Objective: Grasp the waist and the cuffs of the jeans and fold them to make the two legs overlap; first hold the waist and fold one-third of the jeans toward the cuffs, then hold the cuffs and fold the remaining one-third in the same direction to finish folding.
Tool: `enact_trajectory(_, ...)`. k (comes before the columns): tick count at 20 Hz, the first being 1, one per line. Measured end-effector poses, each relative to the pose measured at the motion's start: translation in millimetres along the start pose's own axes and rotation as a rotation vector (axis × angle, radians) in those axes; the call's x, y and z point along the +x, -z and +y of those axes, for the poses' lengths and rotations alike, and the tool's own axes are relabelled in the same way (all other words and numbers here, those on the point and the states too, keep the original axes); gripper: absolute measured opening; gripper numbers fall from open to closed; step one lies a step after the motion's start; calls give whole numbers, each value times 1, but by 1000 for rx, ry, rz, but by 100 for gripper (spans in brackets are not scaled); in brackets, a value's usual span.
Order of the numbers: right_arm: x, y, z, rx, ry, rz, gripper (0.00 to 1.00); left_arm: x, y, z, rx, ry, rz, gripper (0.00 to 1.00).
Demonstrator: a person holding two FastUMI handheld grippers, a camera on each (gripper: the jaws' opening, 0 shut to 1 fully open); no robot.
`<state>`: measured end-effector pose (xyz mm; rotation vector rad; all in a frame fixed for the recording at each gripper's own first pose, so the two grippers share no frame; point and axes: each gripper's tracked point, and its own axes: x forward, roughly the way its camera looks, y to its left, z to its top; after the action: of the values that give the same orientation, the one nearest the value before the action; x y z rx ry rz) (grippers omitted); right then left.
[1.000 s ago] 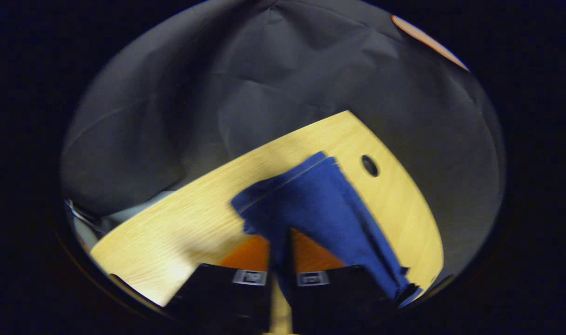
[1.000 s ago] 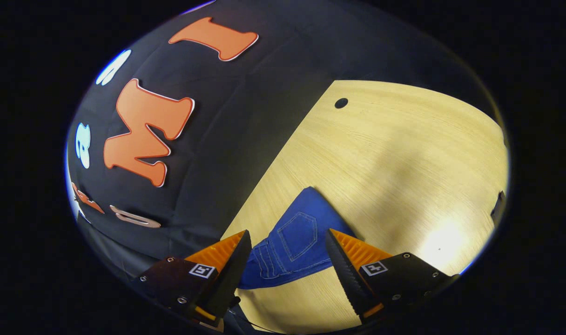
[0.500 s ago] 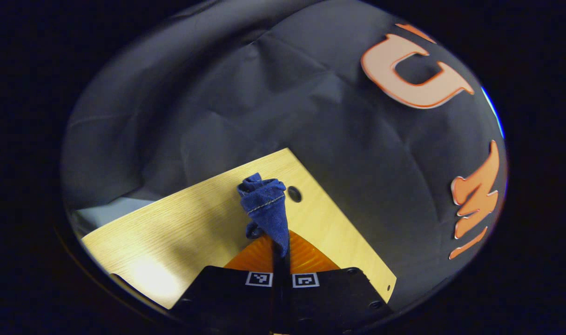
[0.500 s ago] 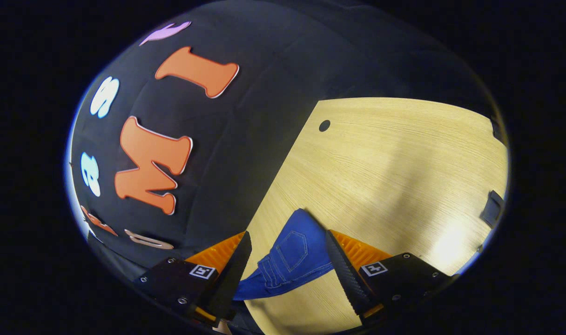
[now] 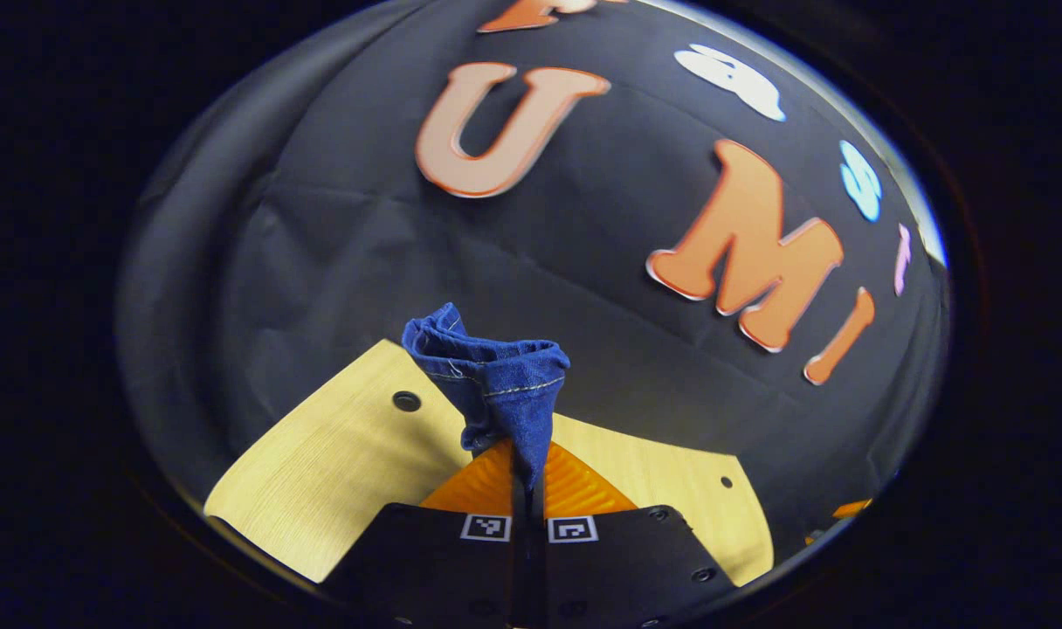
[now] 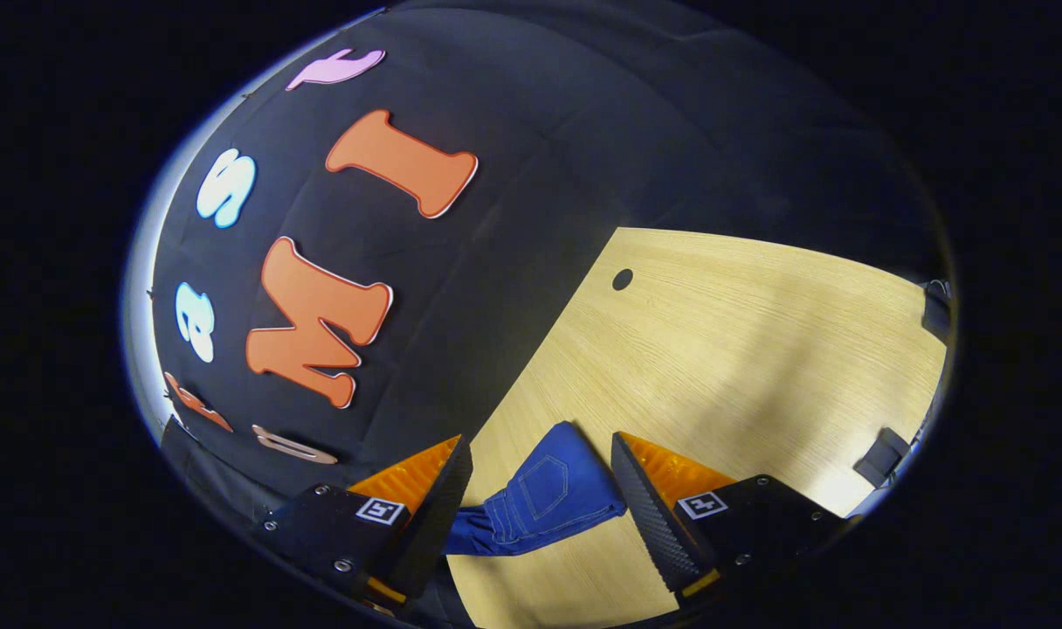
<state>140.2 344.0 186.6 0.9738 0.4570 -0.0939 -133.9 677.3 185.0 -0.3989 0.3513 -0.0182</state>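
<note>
L claw [image 5: 527,476] was clenched tight on the jeans [image 5: 496,384]: both fingers [image 5: 575,485] pressed together w/ a bunched cuff end of blue denim sticking up out of them, hem stitching visible, fabric crumpled into a small wad above the tips. That wad was lifted off the counter [image 5: 339,454], which showed pale wood below and behind it, w/ a small dark hole [image 5: 406,401] near the far edge and the booth's black cloth wall [image 5: 321,262] beyond.

R claw [image 6: 540,489] stood released, fingers spread wide apart, nothing pressed btw them. In the right gripper view the waist end of the jeans [image 6: 540,502] lay on the counter [image 6: 758,349] in the gap btw the two fingers, back pocket facing up, denim running off toward the left finger [image 6: 439,498] and under it; couldn't tell if the fabric touched either finger. Rest of the counter stretched away to the right, w/ a dark hole [image 6: 622,279] near its far edge and a dark clip-like bit [image 6: 880,454] at the right edge.
</note>
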Motion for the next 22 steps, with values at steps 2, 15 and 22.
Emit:
enact_trajectory(2,-14,-3,0,34,-37,16,98,6,6,-45,63,33,13,1)
enact_trajectory(15,-98,-26,-95,130,36,-30,98,101,238,-272,315,204,381,1)
enact_trajectory(22,-106,-17,-122,81,118,-14,98,123,311,-263,624,74,446,1)
